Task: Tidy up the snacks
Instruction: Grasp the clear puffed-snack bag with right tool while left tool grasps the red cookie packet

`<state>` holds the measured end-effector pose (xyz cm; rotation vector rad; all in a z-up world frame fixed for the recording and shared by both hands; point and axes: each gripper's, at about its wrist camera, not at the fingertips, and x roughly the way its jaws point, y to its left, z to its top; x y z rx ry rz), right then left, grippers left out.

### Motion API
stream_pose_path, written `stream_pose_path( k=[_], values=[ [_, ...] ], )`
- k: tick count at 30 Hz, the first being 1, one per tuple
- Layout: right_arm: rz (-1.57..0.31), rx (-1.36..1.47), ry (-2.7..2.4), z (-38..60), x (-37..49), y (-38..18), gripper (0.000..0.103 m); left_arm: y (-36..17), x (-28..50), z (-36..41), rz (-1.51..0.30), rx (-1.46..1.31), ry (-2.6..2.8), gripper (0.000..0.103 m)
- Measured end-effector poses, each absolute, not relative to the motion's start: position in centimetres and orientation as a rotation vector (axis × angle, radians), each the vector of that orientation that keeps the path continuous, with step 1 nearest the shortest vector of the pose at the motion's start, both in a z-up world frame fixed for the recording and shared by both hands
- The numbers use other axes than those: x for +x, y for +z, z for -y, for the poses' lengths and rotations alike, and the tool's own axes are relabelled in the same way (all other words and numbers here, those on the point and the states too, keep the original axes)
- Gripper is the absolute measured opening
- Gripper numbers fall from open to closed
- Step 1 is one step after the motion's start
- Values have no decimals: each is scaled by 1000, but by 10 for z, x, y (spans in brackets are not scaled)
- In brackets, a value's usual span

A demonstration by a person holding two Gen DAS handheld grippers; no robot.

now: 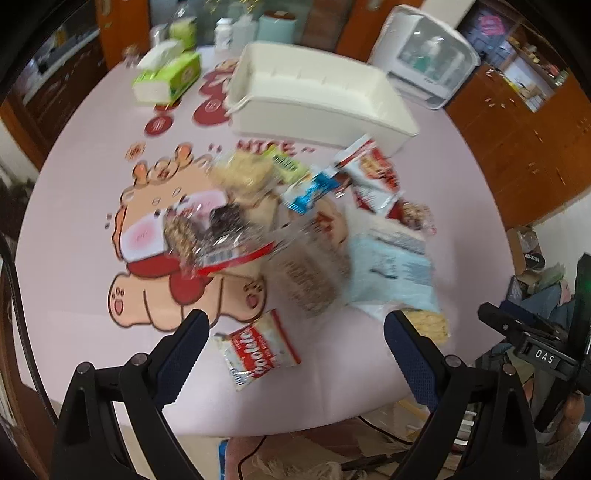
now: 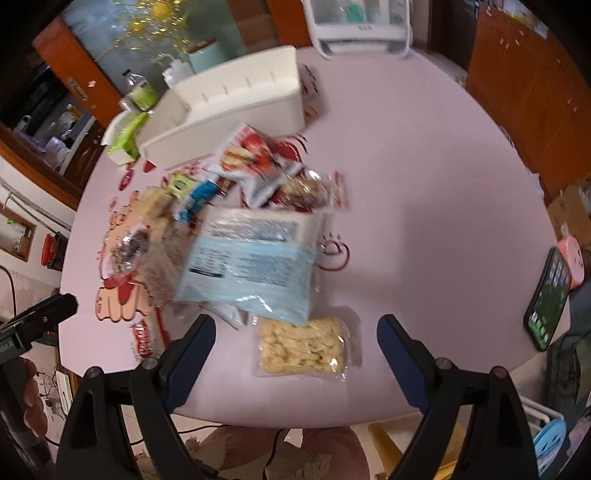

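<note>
A heap of snack packets lies in the middle of a round pink table. A red-and-white cookie packet lies between the wide-apart fingers of my left gripper, which is open and holds nothing. A clear bag of pale yellow puffs lies between the fingers of my right gripper, also open and empty. A large light-blue packet rests just beyond the puffs. A white rectangular bin stands empty behind the heap, also seen in the right wrist view as the bin.
A green tissue box sits at the far left of the table. A white appliance stands behind the bin. A phone lies near the table's right edge. Bottles and jars line the back. Wooden cabinets surround the table.
</note>
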<state>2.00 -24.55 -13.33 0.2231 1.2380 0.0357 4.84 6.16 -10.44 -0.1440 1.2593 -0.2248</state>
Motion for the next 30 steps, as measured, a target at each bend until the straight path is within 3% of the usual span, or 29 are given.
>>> stream_pose_path(
  k=[13,17,25,28,30],
  values=[
    [-1393,171,69,225,25,-215,90,-222,41,-88,-1457,-268,-110,95],
    [-1396,102,53,215,31,-227,98,-243,39,-89,-1474,-307,-56,95],
    [-1440,67,53,210,36,-251,101,-262,33,-67,-1476,-201,12,95],
    [-1456,97,52,215,37,-252,102,-266,32,-57,-1470,-125,44,86],
    [-1457,93,54,216,37,-251,97,-264,30,-51,-1450,-96,50,69]
  ],
)
